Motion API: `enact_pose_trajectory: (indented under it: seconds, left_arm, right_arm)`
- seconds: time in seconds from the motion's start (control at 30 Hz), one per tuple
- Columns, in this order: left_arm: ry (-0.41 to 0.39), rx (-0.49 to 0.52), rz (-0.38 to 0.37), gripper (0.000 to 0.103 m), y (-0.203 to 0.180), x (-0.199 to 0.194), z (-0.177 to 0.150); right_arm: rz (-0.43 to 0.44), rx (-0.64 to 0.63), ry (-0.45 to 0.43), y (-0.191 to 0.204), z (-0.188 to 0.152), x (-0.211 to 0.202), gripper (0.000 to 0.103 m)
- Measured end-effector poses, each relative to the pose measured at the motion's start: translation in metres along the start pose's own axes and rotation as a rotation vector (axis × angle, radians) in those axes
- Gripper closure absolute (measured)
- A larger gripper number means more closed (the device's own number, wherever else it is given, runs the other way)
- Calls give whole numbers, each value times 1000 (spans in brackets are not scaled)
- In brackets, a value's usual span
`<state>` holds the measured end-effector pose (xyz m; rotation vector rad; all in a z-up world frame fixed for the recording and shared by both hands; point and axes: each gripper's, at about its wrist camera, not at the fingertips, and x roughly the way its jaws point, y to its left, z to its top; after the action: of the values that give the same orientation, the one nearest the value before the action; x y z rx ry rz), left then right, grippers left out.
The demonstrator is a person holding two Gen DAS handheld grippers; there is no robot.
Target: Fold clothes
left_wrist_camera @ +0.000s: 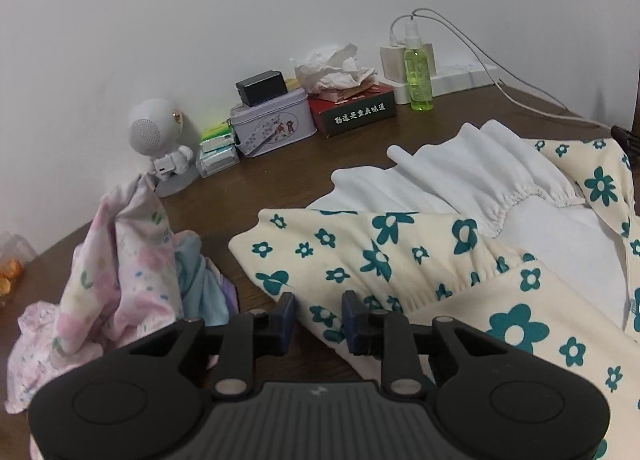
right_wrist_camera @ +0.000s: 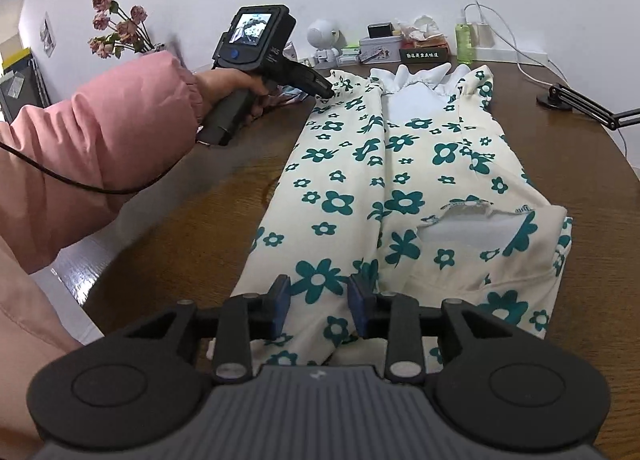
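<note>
- While the floral dress point(right_wrist_camera: 400, 180) lies flat on the counter point(right_wrist_camera: 192, 228), its long axis runs 6-to-12 o'clock in the right wrist view: hem end near the right gripper point(right_wrist_camera: 319, 310), white ruffled collar point(right_wrist_camera: 416, 78) at 12.
- Right gripper sits over the near-left hem corner; jaws part-open w/ a moderate gap, printed fabric showing between them. Nothing pinched yet; can't tell if the pads touch the cloth.
- Left gripper point(left_wrist_camera: 318, 324) is at the far end by the shoulder, approx 11 o'clock from the right one. Its jaws are also part-open, holding nothing, w/ the dress's left edge under the right-hand pad and bare counter under the other.
- From the left jaws the dress spreads toward 1–3 o'clock; collar at approx 2.
- Judgement: each gripper is nearest its own end of the left long edge, so the next move prob. needs both to close on that edge and carry it toward 3 o'clock.
- Crumpled pink garment point(left_wrist_camera: 120, 260) sits at 9–10 o'clock of the left jaws, apart from the dress.
</note>
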<state>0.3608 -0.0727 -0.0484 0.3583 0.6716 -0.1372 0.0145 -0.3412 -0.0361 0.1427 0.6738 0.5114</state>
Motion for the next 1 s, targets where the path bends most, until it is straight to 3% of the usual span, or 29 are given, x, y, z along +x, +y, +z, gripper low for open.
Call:
enact_pose_trajectory:
  seconds: [0.03,0.07,0.1,0.17,0.2,0.3,0.43,0.53,0.7,0.87,1.0]
  left_arm:
    - [-2,9,7,71,-1,-3,1]
    - [-24,2,6,58,-1,-12,1]
    - [-46,-4,5,49,0,-20,2]
    - [-101,-58,-22,13,3,-46,3]
    - [-128,-99,-42,9,5,-61,3]
    - [-164,-193,-120,6,7,-99,3]
    - [-133,-293,-256,1,3,-143,-9]
    - [-79,-220,-337,1,-16,-161,-21]
    - [-75,-143,-357,1,-42,-178,-31]
    - [-65,-145,-356,1,-53,-176,-22]
    - [-38,-156,-349,2,-65,-165,-2]
  right_arm:
    - [2,10,-5,-1,0,-2,70]
    - [4,20,-11,-2,1,-4,68]
    - [6,31,-16,-2,1,-6,61]
    - [10,51,-26,-4,2,-10,45]
    - [12,61,-32,-5,2,-12,36]
    - [-5,94,-62,-5,5,-26,19]
    - [-78,105,-77,-3,2,-39,1]
    - [-119,142,-75,-9,-5,-44,1]
    - [-181,215,-68,-28,-19,-49,1]
    - [-201,295,-66,-60,-28,-50,2]
    - [-189,318,-27,-89,-25,-33,24]
